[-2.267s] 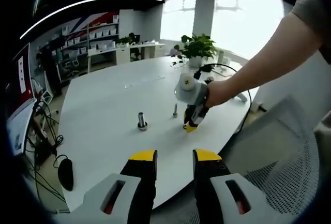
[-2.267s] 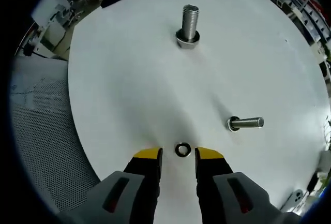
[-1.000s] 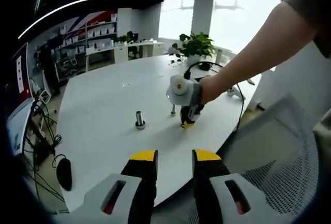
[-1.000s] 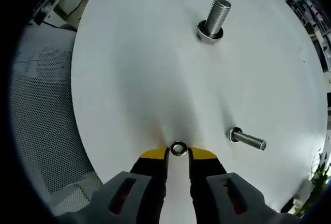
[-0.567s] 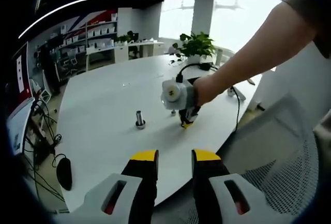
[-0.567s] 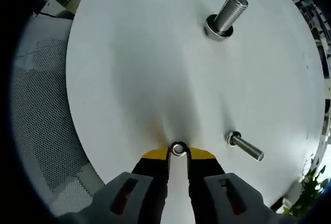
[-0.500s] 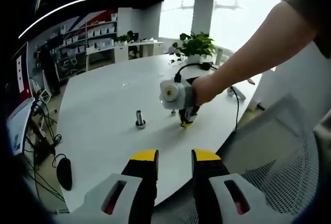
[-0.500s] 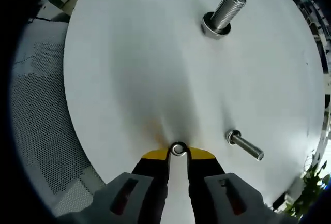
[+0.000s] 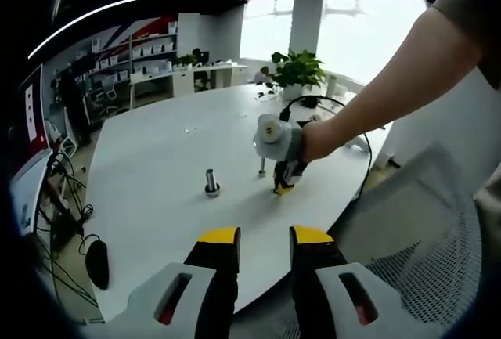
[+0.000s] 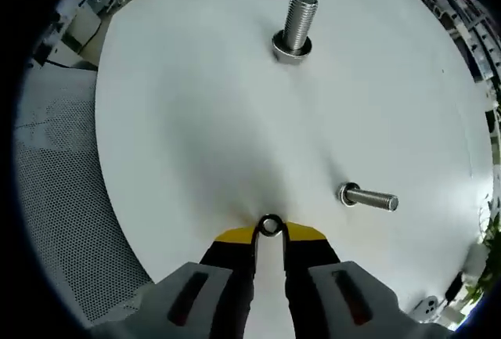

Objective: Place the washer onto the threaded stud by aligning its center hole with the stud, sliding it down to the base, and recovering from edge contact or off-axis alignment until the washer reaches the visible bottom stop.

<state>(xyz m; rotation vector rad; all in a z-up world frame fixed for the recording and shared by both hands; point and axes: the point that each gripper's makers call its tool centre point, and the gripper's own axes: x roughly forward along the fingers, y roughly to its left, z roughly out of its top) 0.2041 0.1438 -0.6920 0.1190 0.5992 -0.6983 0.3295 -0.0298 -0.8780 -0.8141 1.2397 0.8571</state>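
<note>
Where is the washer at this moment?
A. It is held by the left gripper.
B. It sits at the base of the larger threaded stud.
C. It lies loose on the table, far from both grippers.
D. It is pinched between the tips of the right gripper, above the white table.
D: in the right gripper view the washer sits clamped between the yellow tips of the right gripper, apart from both studs on the white table.

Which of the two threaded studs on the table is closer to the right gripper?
The thinner stud, just right of the right gripper, which pinches the washer. The thicker stud stands much farther off across the table.
</note>
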